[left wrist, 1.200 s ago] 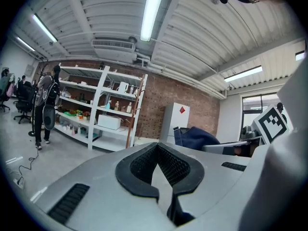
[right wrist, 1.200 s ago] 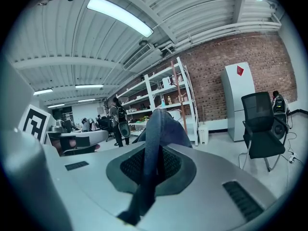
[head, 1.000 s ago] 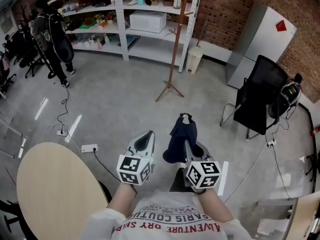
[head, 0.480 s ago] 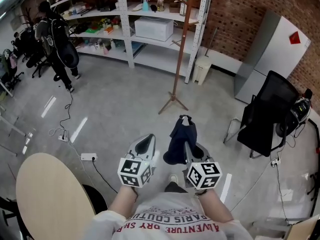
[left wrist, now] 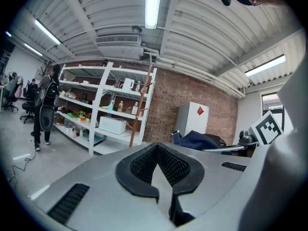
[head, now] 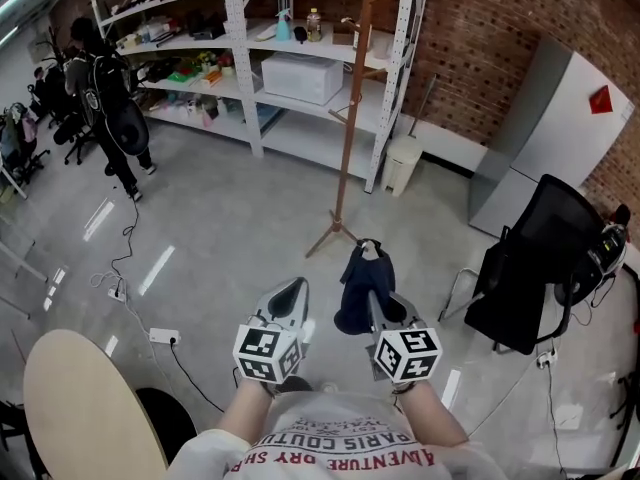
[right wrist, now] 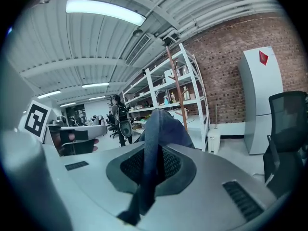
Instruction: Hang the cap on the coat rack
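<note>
The coat rack is a tall wooden pole on splayed feet, standing on the grey floor ahead of me in front of the shelves. My right gripper is shut on a dark blue cap, which hangs over its jaws short of the rack's base. In the right gripper view the cap's fabric is pinched between the pads, with the rack pole beyond it. My left gripper is held beside it, shut and empty. The left gripper view shows the cap to the right and the pole ahead.
White metal shelving with boxes and bottles stands behind the rack. A person with a backpack is at far left. A black chair and grey cabinet are at right, a round table at lower left, and a power strip on the floor.
The view has moved forward and tilted up, so the rack and shelves sit closer and more of the pole shows. Both grippers keep their pose, with the cap still held.
</note>
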### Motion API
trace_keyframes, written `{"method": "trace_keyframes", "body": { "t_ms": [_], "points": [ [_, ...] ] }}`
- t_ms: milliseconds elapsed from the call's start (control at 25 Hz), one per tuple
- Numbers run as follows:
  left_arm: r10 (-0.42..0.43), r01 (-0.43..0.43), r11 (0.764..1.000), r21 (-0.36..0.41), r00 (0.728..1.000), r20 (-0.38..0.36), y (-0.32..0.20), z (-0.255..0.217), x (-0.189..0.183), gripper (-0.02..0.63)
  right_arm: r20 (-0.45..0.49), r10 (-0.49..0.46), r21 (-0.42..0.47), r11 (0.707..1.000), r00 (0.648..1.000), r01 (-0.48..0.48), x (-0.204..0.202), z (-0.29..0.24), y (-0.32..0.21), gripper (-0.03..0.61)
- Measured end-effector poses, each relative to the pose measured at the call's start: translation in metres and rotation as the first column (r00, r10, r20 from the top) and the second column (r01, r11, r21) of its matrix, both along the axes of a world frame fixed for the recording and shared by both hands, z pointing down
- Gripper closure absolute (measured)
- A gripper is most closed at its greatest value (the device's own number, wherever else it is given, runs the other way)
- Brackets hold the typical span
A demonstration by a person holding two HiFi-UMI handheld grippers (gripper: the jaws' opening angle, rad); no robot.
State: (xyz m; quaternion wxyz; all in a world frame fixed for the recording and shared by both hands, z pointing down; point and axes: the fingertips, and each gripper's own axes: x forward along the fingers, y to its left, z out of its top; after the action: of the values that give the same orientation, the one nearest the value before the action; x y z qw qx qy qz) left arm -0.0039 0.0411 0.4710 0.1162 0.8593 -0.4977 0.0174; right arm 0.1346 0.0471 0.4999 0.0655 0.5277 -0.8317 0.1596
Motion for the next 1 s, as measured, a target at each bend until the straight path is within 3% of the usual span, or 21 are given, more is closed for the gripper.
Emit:
{"method": "trace_keyframes", "body": {
  "t_ms": [280,520,1000],
  "points": [
    [0.058,-0.058,0.997,-0.051,0.998,0.001,-0.066,0.02,0.024,0.607,-0.004,0.011,-0.024,1.0,1.0,-0.011,0.014,0.007,-0.061,0.557],
    [0.138,-0.138,0.989,-0.049,0.99,0.008,-0.159,0.028,0.029,0.607,-0.004,0.076,-0.035,0.996,0.997,-0.076,0.014,0.018,-0.141,0.557],
    [0.212,-0.212,0.977,0.005,0.977,0.005,-0.366,-0.013,-0.041,0.607,0.037,0.219,-0.009,0.976,0.975,-0.219,-0.036,-0.019,-0.322,0.557]
  ]
}}
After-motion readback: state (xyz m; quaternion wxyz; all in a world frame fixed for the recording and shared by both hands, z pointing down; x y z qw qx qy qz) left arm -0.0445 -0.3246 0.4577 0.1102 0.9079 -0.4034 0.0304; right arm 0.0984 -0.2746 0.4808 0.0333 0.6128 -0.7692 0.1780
